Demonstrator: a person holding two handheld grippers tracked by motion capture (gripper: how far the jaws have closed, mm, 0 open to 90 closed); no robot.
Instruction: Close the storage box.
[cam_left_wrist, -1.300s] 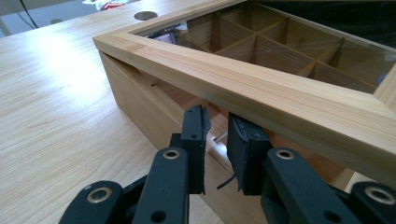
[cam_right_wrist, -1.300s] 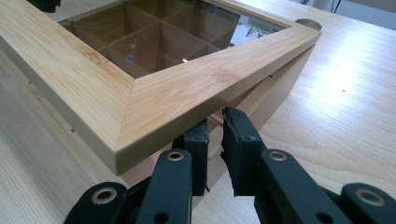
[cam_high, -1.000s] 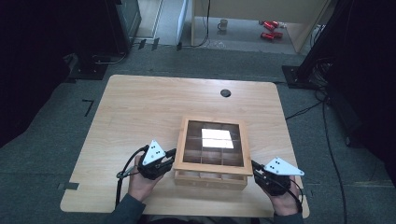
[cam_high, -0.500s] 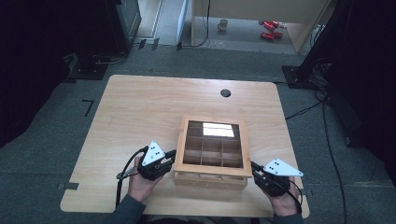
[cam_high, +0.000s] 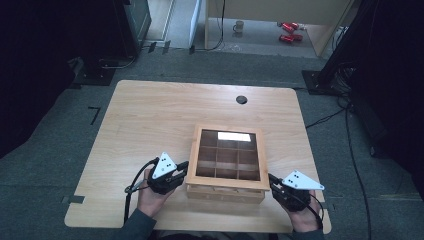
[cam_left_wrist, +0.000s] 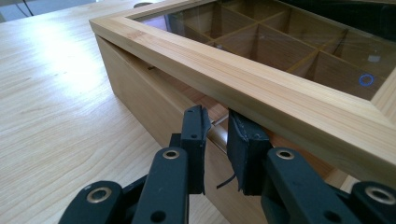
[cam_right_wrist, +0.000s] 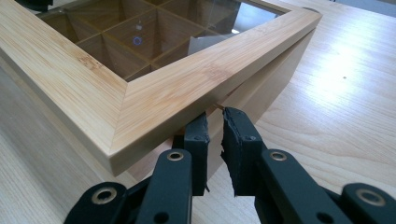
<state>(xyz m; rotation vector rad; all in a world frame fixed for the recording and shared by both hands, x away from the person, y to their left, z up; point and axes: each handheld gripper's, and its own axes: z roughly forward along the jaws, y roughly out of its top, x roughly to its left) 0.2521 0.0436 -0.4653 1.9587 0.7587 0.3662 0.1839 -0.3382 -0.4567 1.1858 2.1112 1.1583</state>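
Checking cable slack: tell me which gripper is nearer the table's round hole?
Right. The right gripper sits at the box's near right corner, on the hole's side; the left gripper is at the box's left edge.

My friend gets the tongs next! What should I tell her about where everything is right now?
Left tongs: nearly shut, tips tucked under the lid's edge at the near left corner of the wooden box.
Right tongs: nearly shut, tips under the lid at the near right corner.
The box sits near the front of the table. Its glass-topped lid is raised a crack off the base on both sides, showing nine compartments through the glass.
Done: both tongs in place under the lid, lid just started.
Left, probably: lift both sides evenly to open it fully.
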